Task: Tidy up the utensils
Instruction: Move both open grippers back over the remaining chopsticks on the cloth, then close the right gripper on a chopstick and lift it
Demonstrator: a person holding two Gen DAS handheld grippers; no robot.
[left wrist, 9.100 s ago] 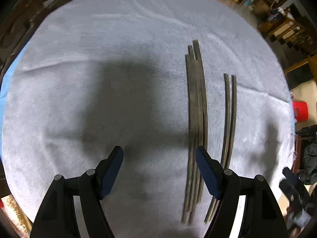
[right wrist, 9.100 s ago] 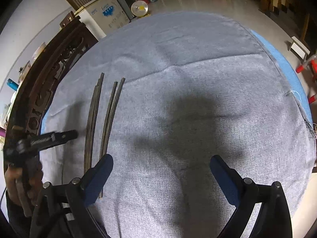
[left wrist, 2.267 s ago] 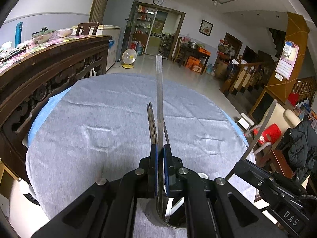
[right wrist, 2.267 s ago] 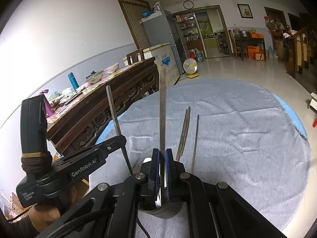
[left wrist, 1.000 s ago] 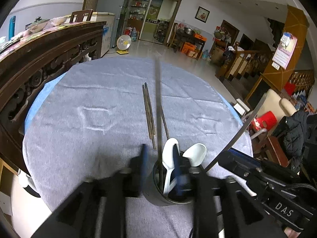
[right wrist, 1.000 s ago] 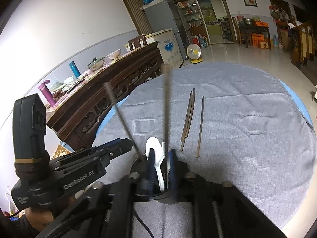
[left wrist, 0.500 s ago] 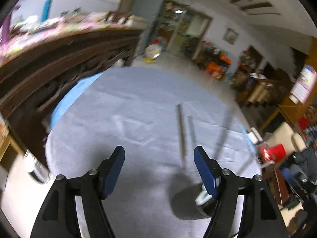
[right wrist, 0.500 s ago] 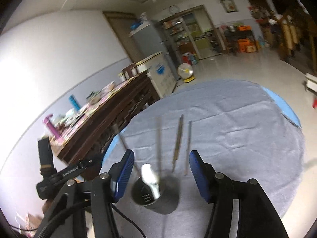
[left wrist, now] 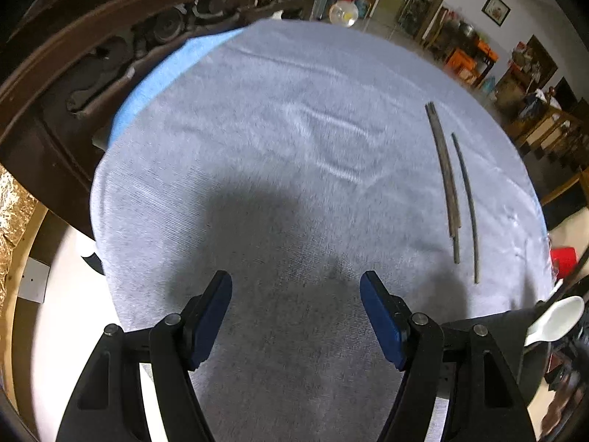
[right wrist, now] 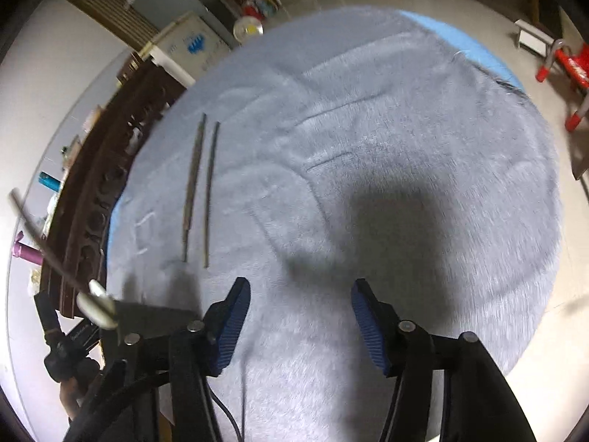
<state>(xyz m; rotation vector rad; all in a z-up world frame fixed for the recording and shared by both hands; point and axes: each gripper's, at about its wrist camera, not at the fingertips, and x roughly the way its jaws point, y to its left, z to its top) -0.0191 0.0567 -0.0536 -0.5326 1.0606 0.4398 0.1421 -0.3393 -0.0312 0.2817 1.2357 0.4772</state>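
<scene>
Dark wooden chopsticks (left wrist: pixel 447 180) lie on the grey cloth (left wrist: pixel 279 169), a tight bundle with a single stick to its right. They lie ahead and to the right of my left gripper (left wrist: pixel 296 294), which stands open and empty over the cloth. At the right edge, a dark holder (left wrist: pixel 515 331) carries a white spoon (left wrist: pixel 556 318). In the right wrist view the chopsticks (right wrist: pixel 193 184) lie ahead to the left. The holder (right wrist: pixel 147 316), with a spoon (right wrist: pixel 97 304) and an upright chopstick (right wrist: pixel 36 228), stands at the lower left. My right gripper (right wrist: pixel 300 294) has its jaws closing with nothing between them.
A carved dark wooden sideboard (left wrist: pixel 110 55) runs close along the table's left side. A blue undercloth (left wrist: pixel 165 73) shows at the cloth's edge. A red stool (right wrist: pixel 567 59) stands on the floor beyond the table's right rim. The other hand-held gripper (right wrist: pixel 55 335) shows at the lower left.
Both grippers have let go of the chopsticks they held upright in the holder and opened. Both have tipped down toward the cloth, so the holder has slid to the edge of each view.
</scene>
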